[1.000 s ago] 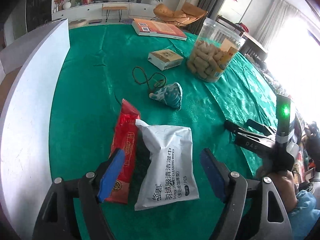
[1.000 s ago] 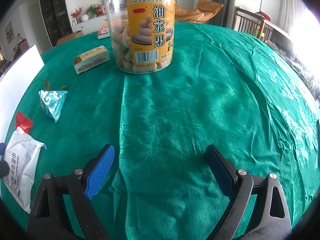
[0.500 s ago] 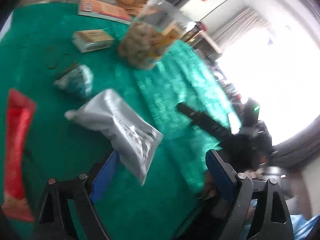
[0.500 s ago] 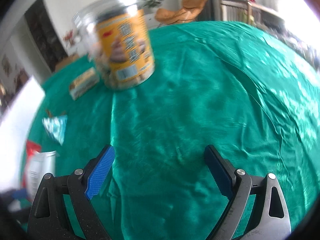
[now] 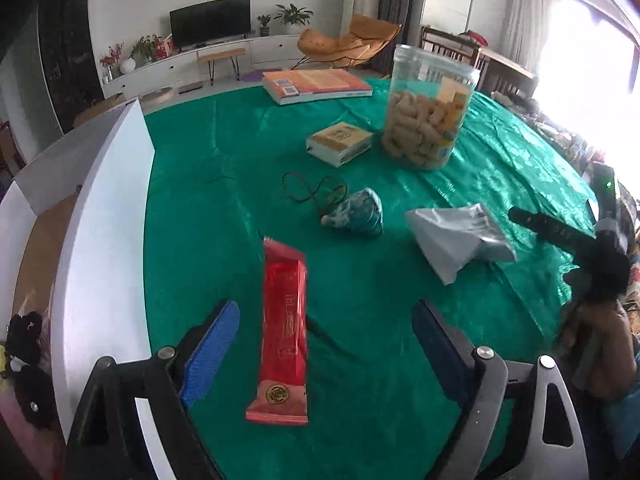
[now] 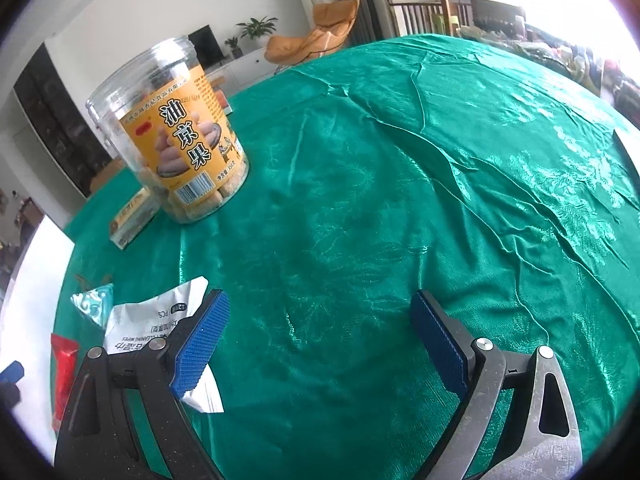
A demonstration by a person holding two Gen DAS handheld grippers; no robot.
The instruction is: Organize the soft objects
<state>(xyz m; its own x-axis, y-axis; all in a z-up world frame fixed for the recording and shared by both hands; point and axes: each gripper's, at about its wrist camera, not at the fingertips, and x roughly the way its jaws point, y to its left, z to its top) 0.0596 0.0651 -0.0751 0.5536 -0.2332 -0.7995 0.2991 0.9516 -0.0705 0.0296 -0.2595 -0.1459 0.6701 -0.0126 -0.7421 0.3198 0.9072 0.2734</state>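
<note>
The left gripper points steeply down at the table, its blue pads spread wide and gripping nothing; the red packet lies flat on the cloth between them, touching neither pad. The right gripper is angled down likewise, jaws spread wide over bare cloth with nothing between them. In the left wrist view it shows at the right edge as a dark body carried by a hand. The white wipes pouch lies crumpled on the cloth to the right of the red packet, well apart from it; in the right wrist view the pouch sits just behind the left-hand pad, and whether they touch cannot be told. A small teal pouch with a dark cord lies between the red packet and the clear snack jar. A small box sits just beside the jar; a book lies farther back. The table wears a wrinkled green cloth. A white board stands along its left edge. Beyond are a television, potted plants, an orange chair and a bright window.
</note>
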